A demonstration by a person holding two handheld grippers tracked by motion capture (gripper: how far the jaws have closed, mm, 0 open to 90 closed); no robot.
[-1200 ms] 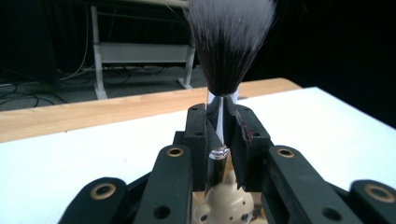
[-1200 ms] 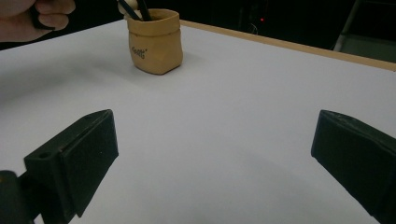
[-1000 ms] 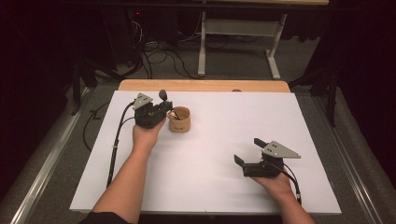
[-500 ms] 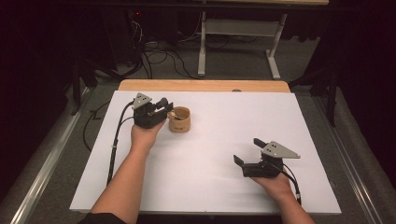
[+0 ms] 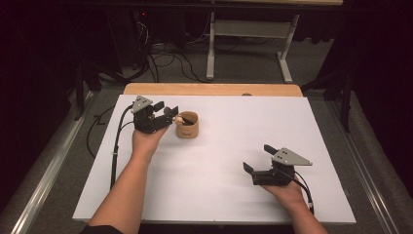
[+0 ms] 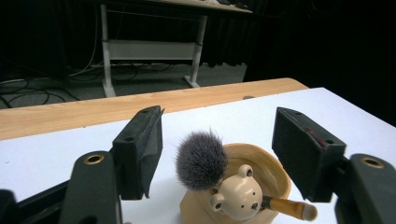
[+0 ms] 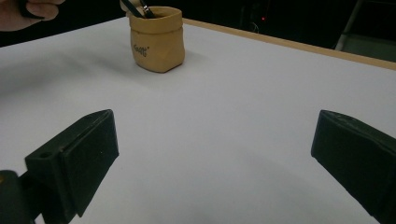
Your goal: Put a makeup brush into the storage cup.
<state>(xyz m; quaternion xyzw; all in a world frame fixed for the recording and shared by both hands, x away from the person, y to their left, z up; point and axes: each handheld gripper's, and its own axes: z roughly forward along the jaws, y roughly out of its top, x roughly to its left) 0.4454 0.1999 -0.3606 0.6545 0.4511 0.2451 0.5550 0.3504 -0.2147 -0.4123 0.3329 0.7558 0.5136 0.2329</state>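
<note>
A tan soft cup (image 5: pixel 187 127) stands on the white sheet (image 5: pixel 224 161) at the far left. A small brush (image 6: pixel 201 161) with dark bristles, a cream bear head and a wooden handle rests across its near rim. My left gripper (image 5: pixel 171 114) is just left of the cup. Its jaws have just been opening and now stand apart on either side of the brush (image 5: pixel 179 118) without touching it. In the left gripper view the pads (image 6: pixel 140 149) are clear of the cup (image 6: pixel 261 168). My right gripper (image 5: pixel 258 158) rests open at the front right, nothing between its jaws; the cup (image 7: pixel 156 39) is far ahead.
A wooden strip (image 5: pixel 209 89) runs along the table's far edge. Beyond it are a metal table frame (image 5: pixel 210 44) and cables on the floor. A metal rail (image 5: pixel 46 180) runs along the left side. The left gripper's cable (image 5: pixel 116 151) trails over the sheet.
The left gripper held the brush upright a second ago; it then lowered it to the cup and opened, and the brush now lies on the rim. The right gripper has not moved.
</note>
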